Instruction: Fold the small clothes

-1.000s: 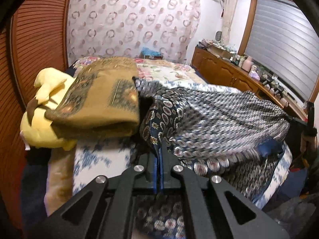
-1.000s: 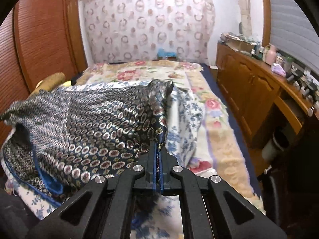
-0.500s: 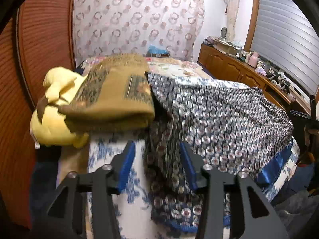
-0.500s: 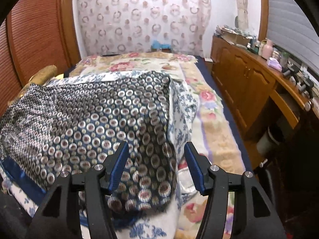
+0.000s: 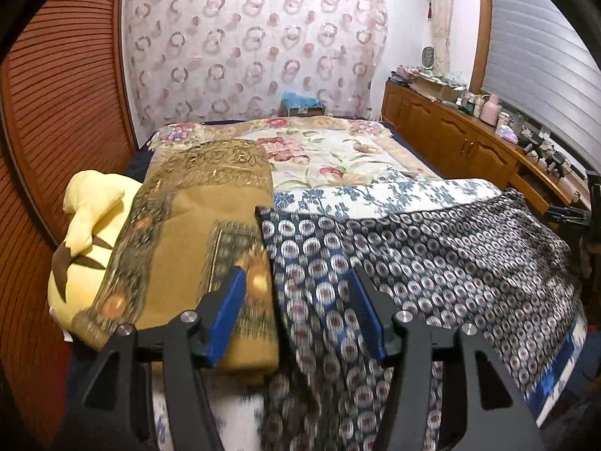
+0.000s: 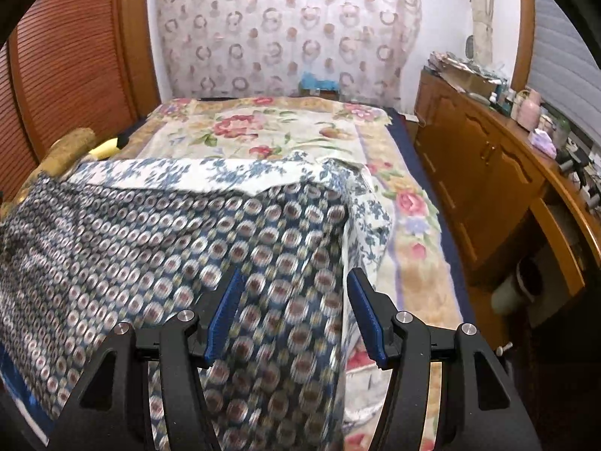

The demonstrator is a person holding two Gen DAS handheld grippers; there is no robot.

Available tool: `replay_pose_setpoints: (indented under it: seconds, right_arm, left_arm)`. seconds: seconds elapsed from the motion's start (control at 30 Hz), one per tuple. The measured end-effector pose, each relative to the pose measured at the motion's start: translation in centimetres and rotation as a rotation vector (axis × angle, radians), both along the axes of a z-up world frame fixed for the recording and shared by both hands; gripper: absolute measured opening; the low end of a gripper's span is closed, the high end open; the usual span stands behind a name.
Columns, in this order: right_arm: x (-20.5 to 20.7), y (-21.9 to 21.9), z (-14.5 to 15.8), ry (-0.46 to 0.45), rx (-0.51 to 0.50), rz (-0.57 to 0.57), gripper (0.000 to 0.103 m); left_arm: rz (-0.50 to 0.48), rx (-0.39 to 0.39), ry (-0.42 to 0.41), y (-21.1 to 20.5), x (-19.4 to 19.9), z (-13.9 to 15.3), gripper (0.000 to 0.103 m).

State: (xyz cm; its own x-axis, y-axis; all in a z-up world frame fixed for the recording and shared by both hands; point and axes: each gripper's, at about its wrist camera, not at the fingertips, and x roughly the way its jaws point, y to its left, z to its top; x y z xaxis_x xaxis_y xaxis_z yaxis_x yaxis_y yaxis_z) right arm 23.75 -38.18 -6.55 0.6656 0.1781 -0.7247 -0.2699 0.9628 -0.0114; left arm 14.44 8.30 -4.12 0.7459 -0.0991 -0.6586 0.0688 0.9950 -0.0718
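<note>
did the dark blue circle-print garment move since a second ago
Yes. The dark blue circle-print garment, then bunched up in both shut grippers, has dropped flat onto the blue-flowered white sheet, spread beside the folded brown patterned cloth.

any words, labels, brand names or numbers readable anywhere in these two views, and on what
None can be read in either view.
Small bottles and containers on the wooden sideboard: any labels are too small and blurred to read.
Blue-and-silver circle-patterned garment: woven pattern only, no lettering.
Folded mustard-gold patterned cloth: ornament only, no text.
Yellow plush toy: no tag text visible.
Blue item against the ring-patterned curtain: too far to tell.
</note>
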Motion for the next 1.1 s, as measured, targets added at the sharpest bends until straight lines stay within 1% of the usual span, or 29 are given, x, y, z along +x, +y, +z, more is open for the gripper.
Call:
replay_pose_setpoints:
  seconds: [0.2,0.37,0.47,0.5,0.53,0.63,0.8,0.83,0.87,0.9,0.93,0.97,1.0,1.03,1.1]
  right_arm:
    - [4.1,-0.5,-1.0,0.054,0.011,0.001,0.059]
    - [7.0,-1.0,-2.5,0.107,0.017,-0.006,0.059]
    - [8.4,-1.3,-3.1,0.133,0.035,-0.002,0.059]
    - [8.7,-1.4,-3.2,0.139,0.041,0.001,0.059]
    - [9.1,-1.4,-3.4,0.147,0.05,0.009,0.059]
    - [9.6,-1.0,-3.4,0.156,0.071,0.032,0.059]
    - [10.2,-0.1,-3.5,0.169,0.082,0.075,0.059]
    - [10.3,0.0,-3.5,0.166,0.079,0.078,0.054]
    - [10.3,0.2,-3.6,0.164,0.077,0.084,0.047]
    - [10.3,0.4,-3.7,0.166,0.072,0.098,0.032]
    - [10.3,0.6,-3.8,0.164,0.064,0.108,0.024]
    - [10.3,0.8,-3.9,0.165,0.056,0.118,0.021]
    - [10.3,1.0,-4.0,0.165,0.052,0.127,0.013]
    - [10.2,1.2,-3.9,0.163,0.058,0.139,0.01]
    - [9.9,1.2,-3.5,0.141,0.07,0.149,0.006]
  left_arm:
    - [0.029,0.004,0.059,0.4,4.4,-0.8,0.056]
    - [0.042,-0.002,0.096,0.9,6.8,-1.4,0.055]
    - [0.033,0.009,0.111,0.7,7.9,-1.6,0.055]
    - [0.025,0.013,0.113,0.6,8.1,-1.7,0.054]
    - [0.016,0.018,0.116,0.5,8.4,-1.7,0.048]
    - [-0.003,0.027,0.132,0.2,9.2,-2.0,0.043]
    - [-0.012,0.046,0.167,-0.1,10.2,-2.7,0.042]
    - [-0.019,0.047,0.169,-0.2,10.3,-2.8,0.042]
    - [-0.024,0.049,0.168,-0.3,10.3,-2.9,0.041]
    - [-0.029,0.053,0.166,-0.4,10.2,-2.9,0.032]
    - [-0.03,0.056,0.168,-0.4,10.3,-3.0,0.023]
    - [-0.03,0.057,0.171,-0.4,10.4,-3.1,0.02]
    - [-0.034,0.057,0.173,-0.4,10.4,-3.2,0.011]
    - [-0.037,0.058,0.17,-0.5,10.3,-3.1,0.003]
    - [-0.05,0.044,0.151,-0.6,10.2,-2.7,0.001]
